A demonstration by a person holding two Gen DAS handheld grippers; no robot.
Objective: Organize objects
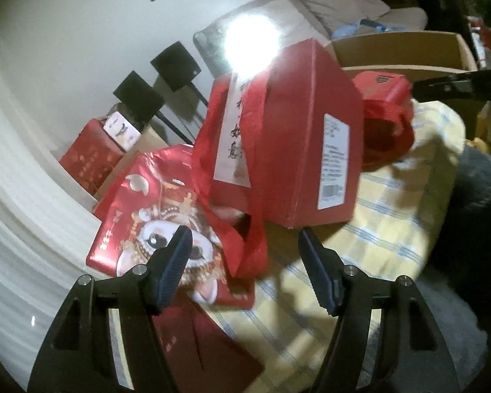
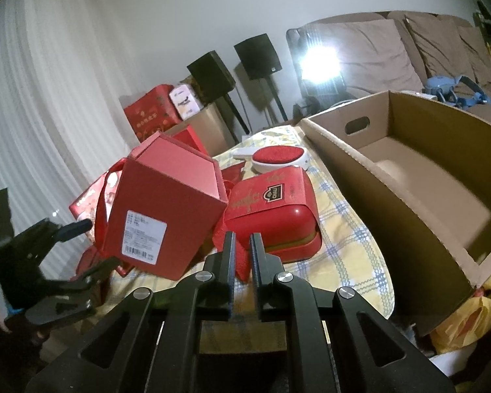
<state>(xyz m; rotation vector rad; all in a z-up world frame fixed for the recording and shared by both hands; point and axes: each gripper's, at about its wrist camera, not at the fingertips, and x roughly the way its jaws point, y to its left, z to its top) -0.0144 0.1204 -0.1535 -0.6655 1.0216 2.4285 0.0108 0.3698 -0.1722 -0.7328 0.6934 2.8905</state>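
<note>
A tall red gift box (image 1: 288, 137) (image 2: 167, 216) leans tilted on the yellow checked cloth (image 1: 386, 229), its white label facing me. Its red ribbon handle (image 1: 248, 245) droops between the fingers of my left gripper (image 1: 244, 239) (image 2: 88, 249), which is open with its pads not touching the ribbon. Under that gripper lies a flat red packet with a lion picture (image 1: 154, 226). My right gripper (image 2: 242, 240) is shut on a red ribbon (image 2: 242, 262) in front of the rounded red tin (image 2: 275, 209) (image 1: 383, 85).
An open cardboard box (image 2: 409, 177) stands to the right of the cloth. A white brush with a red oval pad (image 2: 278, 157) lies behind the tin. Two black speakers (image 2: 258, 55) on stands, more red boxes (image 2: 150, 111), a bright lamp (image 2: 320, 62) and a sofa (image 2: 409, 49) stand at the back.
</note>
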